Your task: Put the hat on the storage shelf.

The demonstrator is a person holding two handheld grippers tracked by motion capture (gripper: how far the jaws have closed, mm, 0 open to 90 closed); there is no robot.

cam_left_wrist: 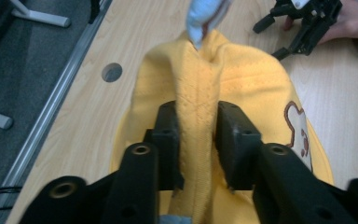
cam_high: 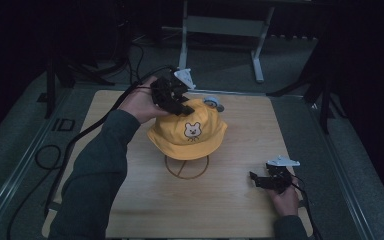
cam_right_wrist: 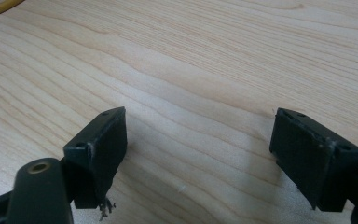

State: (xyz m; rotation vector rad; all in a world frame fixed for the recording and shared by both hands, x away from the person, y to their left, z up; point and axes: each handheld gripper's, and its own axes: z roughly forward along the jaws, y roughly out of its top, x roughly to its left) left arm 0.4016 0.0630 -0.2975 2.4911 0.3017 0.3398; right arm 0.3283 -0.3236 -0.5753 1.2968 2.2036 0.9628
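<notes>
Two black jaws of the left gripper [cam_left_wrist: 196, 135], low centre of the left gripper view, flanking a raised ridge of the yellow hat [cam_left_wrist: 251, 79]; pads close against the fold on both sides, possibly just off the cloth on the right, hard to tell at this angle. Seen also in the upper middle of the high view, left gripper [cam_high: 177, 102] down on the back of the hat's crown, left hand [cam_high: 142, 104] behind it, grey sleeve running to the lower left. Hat [cam_high: 187, 132] at frame centre, perched on a thin wire stand [cam_high: 186, 169], bear face turned toward the bottom edge. Pale blue bit [cam_left_wrist: 205, 16] at the far end of the fold, top centre of the left gripper view; same item [cam_high: 213, 103] just behind the crown from above. Round hole [cam_left_wrist: 112, 72] in the wooden table [cam_left_wrist: 121, 28] at upper left.

Right gripper [cam_high: 260, 181] at lower right of the high view, resting low by the tabletop in the right hand [cam_high: 285, 200], well apart from the hat. Jaws spread wide in the right gripper view [cam_right_wrist: 198, 149], nothing but wood grain between them. Same gripper [cam_left_wrist: 279, 35] at the top right of the left gripper view.
</notes>
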